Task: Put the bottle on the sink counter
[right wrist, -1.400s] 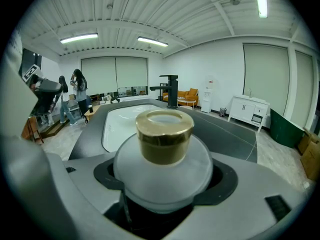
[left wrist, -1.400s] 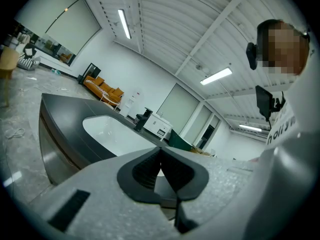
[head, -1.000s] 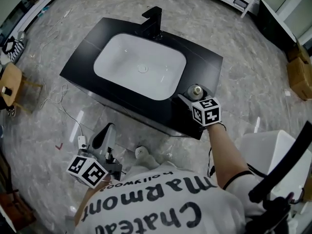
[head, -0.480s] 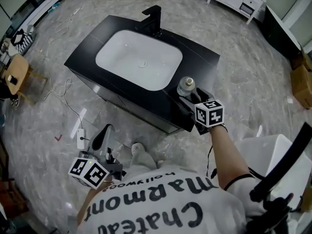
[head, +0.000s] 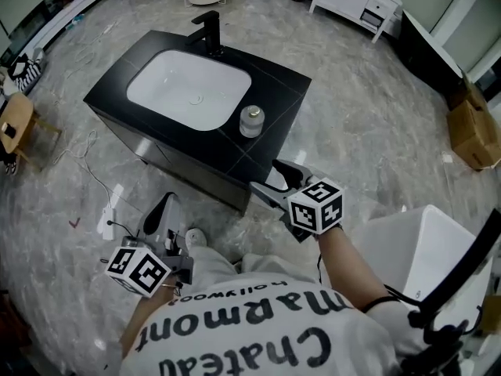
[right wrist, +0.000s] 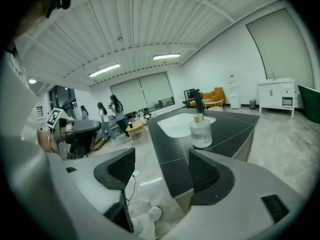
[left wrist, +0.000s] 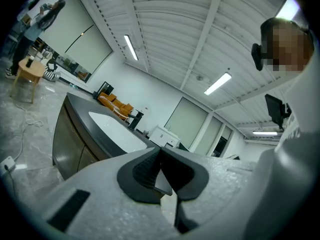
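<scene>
The bottle [head: 250, 121] is seen standing upright on the dark surface [head: 274, 81] of the sink counter, just beside the right edge of the white basin [head: 188, 92]. The right gripper [head: 268, 177] is held off the surface's near corner, jaws spread with nothing between them. The bottle lies straight ahead of it and apart, its long axis vertical. The left gripper [head: 163, 210] is held lower and farther off, jaws pressed together and empty. The placing is judged complete.
</scene>
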{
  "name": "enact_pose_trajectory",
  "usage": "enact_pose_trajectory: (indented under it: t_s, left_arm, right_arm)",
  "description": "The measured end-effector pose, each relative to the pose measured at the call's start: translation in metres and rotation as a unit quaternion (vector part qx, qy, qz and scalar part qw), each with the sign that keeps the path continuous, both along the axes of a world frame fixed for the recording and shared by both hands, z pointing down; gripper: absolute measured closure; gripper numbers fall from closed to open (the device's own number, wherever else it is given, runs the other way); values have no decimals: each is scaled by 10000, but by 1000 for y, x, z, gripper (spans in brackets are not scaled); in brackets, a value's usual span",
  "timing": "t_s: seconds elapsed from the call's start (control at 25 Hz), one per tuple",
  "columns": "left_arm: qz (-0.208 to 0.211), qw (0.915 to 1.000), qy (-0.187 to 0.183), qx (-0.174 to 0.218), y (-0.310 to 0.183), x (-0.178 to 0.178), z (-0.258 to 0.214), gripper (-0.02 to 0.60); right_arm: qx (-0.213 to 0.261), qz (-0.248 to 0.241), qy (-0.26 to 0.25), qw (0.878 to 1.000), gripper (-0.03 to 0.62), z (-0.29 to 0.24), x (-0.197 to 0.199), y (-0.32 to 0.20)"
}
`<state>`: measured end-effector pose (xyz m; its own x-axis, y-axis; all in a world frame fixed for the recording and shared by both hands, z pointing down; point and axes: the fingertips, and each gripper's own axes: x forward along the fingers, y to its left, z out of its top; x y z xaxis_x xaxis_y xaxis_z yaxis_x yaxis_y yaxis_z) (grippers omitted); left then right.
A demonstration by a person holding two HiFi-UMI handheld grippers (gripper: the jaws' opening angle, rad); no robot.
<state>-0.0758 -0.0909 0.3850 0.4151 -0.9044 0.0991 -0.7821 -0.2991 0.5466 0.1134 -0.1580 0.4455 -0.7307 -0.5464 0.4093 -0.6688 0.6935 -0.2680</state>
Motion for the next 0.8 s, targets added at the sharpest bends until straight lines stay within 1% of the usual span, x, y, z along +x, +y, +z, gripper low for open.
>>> enact_pose_trajectory:
  t_s: [0.12, 0.2, 0.24, 0.32, 0.44, 0.52, 0.68, 0.8]
  left_arm:
    - [-69, 9999, 15, 148, 9, 16, -10, 566]
    - [-57, 9996, 56, 257, 19, 26, -21, 566]
    - [-14, 9995, 47, 320, 24, 31, -27, 566]
    - [95, 9990, 6, 443, 34, 37, -39, 566]
    - [227, 9981, -39, 570, 47, 40, -54, 566]
    - [378, 9975, -2, 592, 56, 42, -64, 566]
    - [909, 9939, 154, 610, 91, 45, -82, 566]
    - [986, 9922, 34, 759, 120, 38, -93, 566]
  right_arm:
    - [293, -260, -107, 9992, 252, -26, -4, 32]
    - [525, -325, -118, 9980, 257, -44, -4, 49]
    - [614, -293, -118, 9976, 293, -52, -3, 55]
    - [639, -165, -194, 9976, 478, -67, 0, 63]
    - [534, -77, -488, 9973, 493, -89, -3, 74]
    - [643, -17, -486, 9967, 518, -104, -6, 81]
    - [818, 120, -370, 9959, 540, -126, -10, 107]
    - [928, 433, -442, 9938, 549, -141, -7, 130]
